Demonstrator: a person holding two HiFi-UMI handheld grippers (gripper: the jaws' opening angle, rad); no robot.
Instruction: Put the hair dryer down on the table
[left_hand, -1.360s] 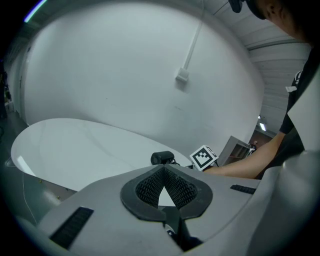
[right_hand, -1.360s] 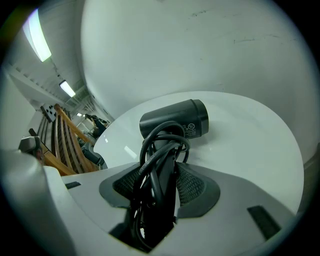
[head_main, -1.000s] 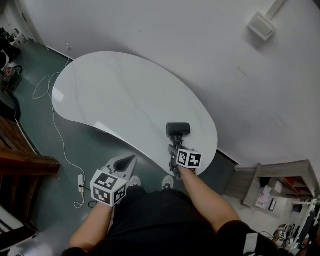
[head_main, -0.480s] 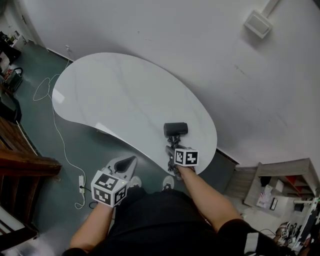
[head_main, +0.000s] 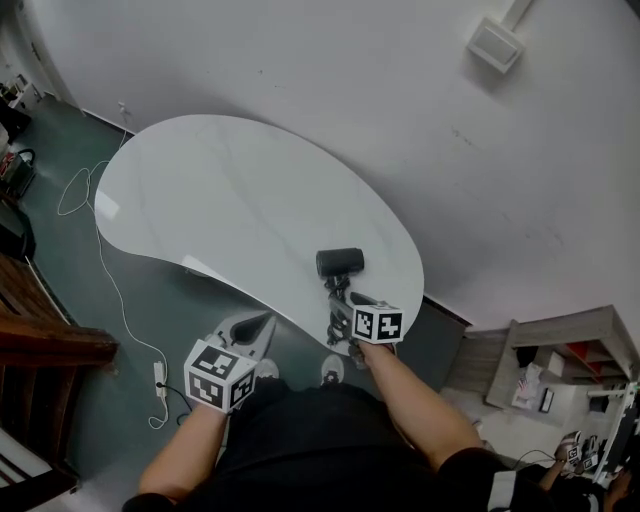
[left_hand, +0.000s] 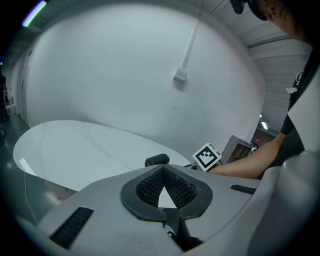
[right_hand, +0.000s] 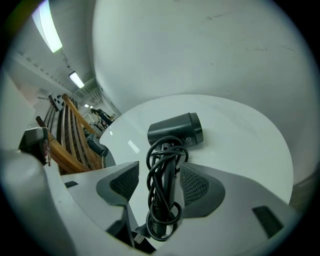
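A dark grey hair dryer (head_main: 340, 263) lies on the white kidney-shaped table (head_main: 230, 200) near its right end. Its barrel (right_hand: 175, 131) points across the table, and its cord is wound round the handle. My right gripper (head_main: 341, 300) is at the table's near edge with its jaws opening. In the right gripper view the handle lies between the two pads of the right gripper (right_hand: 160, 182), and there is a clear gap on the left side. My left gripper (head_main: 250, 328) hangs below the near edge over the floor. The left gripper (left_hand: 165, 187) is shut and empty.
A white cable (head_main: 110, 270) runs across the green floor to a power strip (head_main: 160, 375). Wooden furniture (head_main: 40, 335) stands at the left. A grey wall rises behind the table, with a white box (head_main: 495, 45) on it. A shelf unit (head_main: 570, 360) stands at the right.
The head view has shifted a little. The hair dryer stays lying on the table with the right gripper behind its handle. The left gripper has hardly moved.
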